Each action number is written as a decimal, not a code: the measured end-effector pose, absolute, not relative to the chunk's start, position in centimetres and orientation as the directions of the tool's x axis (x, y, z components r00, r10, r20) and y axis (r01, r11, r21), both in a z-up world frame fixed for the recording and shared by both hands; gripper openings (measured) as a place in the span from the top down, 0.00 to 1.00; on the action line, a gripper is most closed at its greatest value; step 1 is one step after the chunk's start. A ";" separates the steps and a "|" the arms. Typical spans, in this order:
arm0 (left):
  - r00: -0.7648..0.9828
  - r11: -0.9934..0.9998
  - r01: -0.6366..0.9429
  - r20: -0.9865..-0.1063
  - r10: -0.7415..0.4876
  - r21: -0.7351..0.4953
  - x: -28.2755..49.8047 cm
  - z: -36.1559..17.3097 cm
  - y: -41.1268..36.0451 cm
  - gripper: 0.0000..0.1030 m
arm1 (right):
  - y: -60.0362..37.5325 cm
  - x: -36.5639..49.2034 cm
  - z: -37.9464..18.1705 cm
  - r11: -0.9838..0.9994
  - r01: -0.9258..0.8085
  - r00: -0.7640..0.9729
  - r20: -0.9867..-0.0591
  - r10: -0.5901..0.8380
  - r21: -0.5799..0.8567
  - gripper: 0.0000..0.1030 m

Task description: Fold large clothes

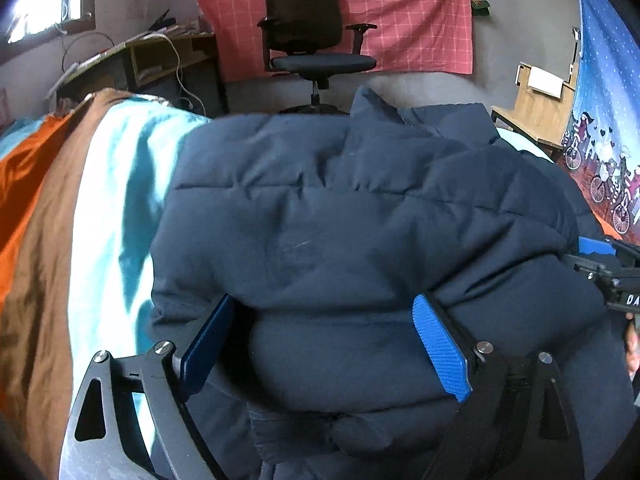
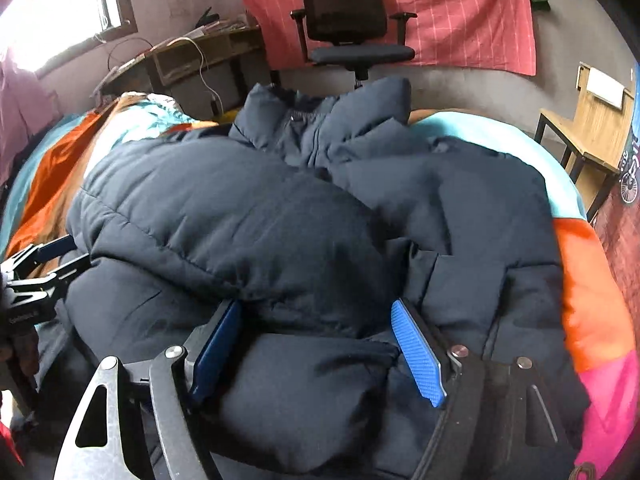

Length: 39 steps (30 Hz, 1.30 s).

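Observation:
A dark navy puffer jacket (image 1: 340, 220) lies bunched on a bed with a striped cover; it also fills the right wrist view (image 2: 248, 216), collar at the far end. My left gripper (image 1: 324, 340) has its blue pads wide apart with a thick fold of the jacket's near hem between them. My right gripper (image 2: 316, 344) stands the same way, pads apart around a padded fold of the hem. Each gripper shows at the edge of the other's view: the right one (image 1: 612, 280), the left one (image 2: 36, 280).
The bed cover (image 1: 100, 208) is teal, white, brown and orange, with orange and pink at the right (image 2: 592, 300). Beyond the bed stand a black office chair (image 1: 316, 40), a cluttered desk (image 1: 160, 60) and a wooden stand (image 2: 592, 132).

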<state>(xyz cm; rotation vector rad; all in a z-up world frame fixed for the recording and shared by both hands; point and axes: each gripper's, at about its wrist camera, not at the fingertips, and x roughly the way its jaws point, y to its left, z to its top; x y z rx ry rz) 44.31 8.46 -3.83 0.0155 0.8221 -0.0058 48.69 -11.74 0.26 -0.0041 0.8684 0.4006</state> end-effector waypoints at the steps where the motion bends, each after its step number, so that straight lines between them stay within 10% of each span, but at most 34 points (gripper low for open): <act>1: 0.681 1.000 0.008 -0.732 0.001 0.009 44.4 -4.1 8.5 0.13 | -11.5 48.6 0.1 0.928 -0.345 0.584 -0.742 0.330 0.141 0.26; 28: 0.592 0.997 -0.077 -0.804 0.045 -0.001 44.6 -2.9 9.7 0.02 | -10.6 47.3 -0.8 0.935 -0.347 0.672 -0.675 0.305 0.077 0.20; 39: 0.729 0.993 -0.109 -0.675 0.116 0.053 46.5 5.4 9.9 0.02 | -16.9 47.7 5.5 0.948 -0.206 0.775 -0.552 0.309 0.242 0.09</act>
